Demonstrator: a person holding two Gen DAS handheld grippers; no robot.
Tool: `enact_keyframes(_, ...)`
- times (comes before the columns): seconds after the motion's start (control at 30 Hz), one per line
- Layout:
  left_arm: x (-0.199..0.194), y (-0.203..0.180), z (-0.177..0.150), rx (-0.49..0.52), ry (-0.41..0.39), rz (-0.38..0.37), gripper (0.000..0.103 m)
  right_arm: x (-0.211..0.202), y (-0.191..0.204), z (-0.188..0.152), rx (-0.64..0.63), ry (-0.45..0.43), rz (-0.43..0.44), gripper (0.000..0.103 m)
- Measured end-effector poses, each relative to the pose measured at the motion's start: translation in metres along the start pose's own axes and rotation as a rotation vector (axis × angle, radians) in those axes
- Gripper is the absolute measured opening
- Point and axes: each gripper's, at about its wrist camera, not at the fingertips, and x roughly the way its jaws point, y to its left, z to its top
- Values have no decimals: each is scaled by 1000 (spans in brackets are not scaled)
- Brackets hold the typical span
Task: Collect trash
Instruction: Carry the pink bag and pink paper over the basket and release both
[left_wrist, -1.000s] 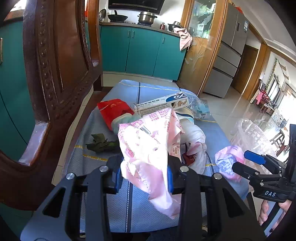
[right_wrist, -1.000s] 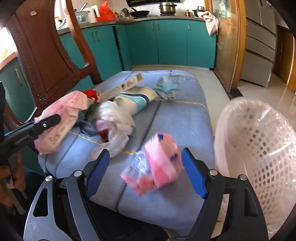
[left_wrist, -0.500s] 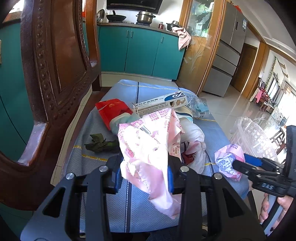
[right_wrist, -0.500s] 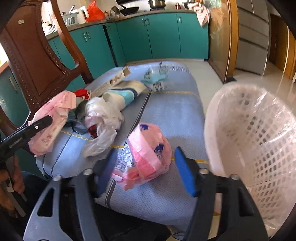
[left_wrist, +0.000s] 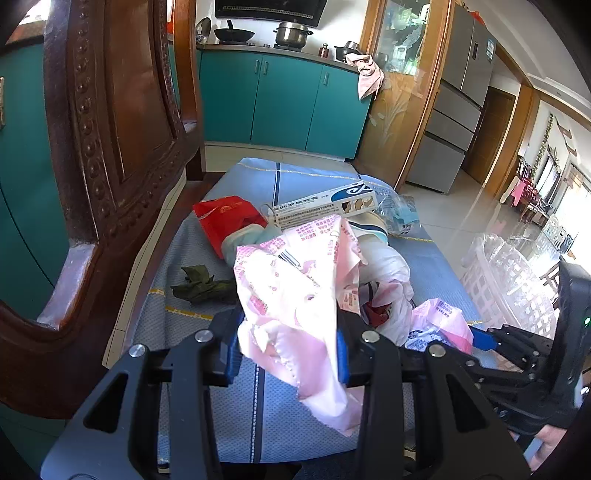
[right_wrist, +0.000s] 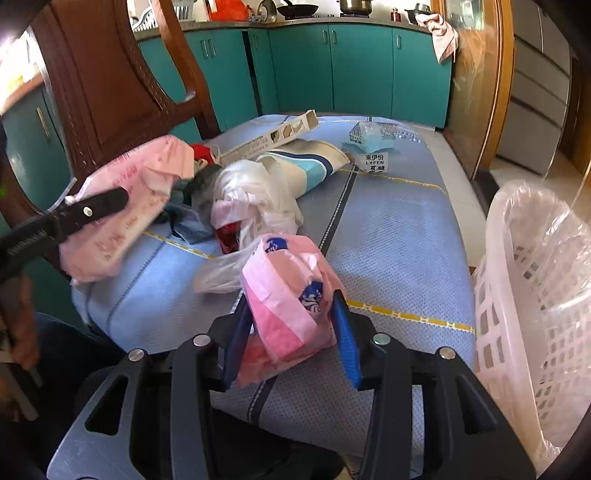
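Note:
My left gripper (left_wrist: 288, 347) is shut on a pale pink printed plastic bag (left_wrist: 295, 288), held just above the blue cushion (left_wrist: 258, 402); that bag (right_wrist: 125, 206) also shows in the right wrist view. My right gripper (right_wrist: 291, 325) is closing on a crumpled pink-and-blue wrapper (right_wrist: 288, 291) near the cushion's front edge, and both blue pads touch its sides. The same wrapper (left_wrist: 439, 325) appears at the right of the left wrist view. A white lattice basket (right_wrist: 517, 295) lined with clear plastic stands right of the cushion.
More litter lies on the cushion: a long carton (right_wrist: 273, 136), a white plastic bag (right_wrist: 255, 188), a red bag (left_wrist: 225, 218), green leaves (left_wrist: 203, 288) and a blue packet (right_wrist: 373, 136). A carved wooden chair back (left_wrist: 110, 147) rises at left. Teal cabinets stand behind.
My right gripper moved forward and down over the pink-and-blue wrapper and its jaws narrowed from wide apart onto it. The left gripper and its pink bag stayed put.

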Motion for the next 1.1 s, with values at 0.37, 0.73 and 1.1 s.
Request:
enact_keyframes(0.37, -1, 0, 0, 2, -8, 0, 39, 3, 7, 1, -31, -12, -45, 41)
enact_keyframes(0.73, 0, -6, 0, 23, -17, 15, 39, -21, -4, 0, -35, -73, -164, 41)
enact_keyframes(1.1, -37, -19, 3, 38, -147, -1, 37, -70, -22, 7, 3, -206, -186, 41)
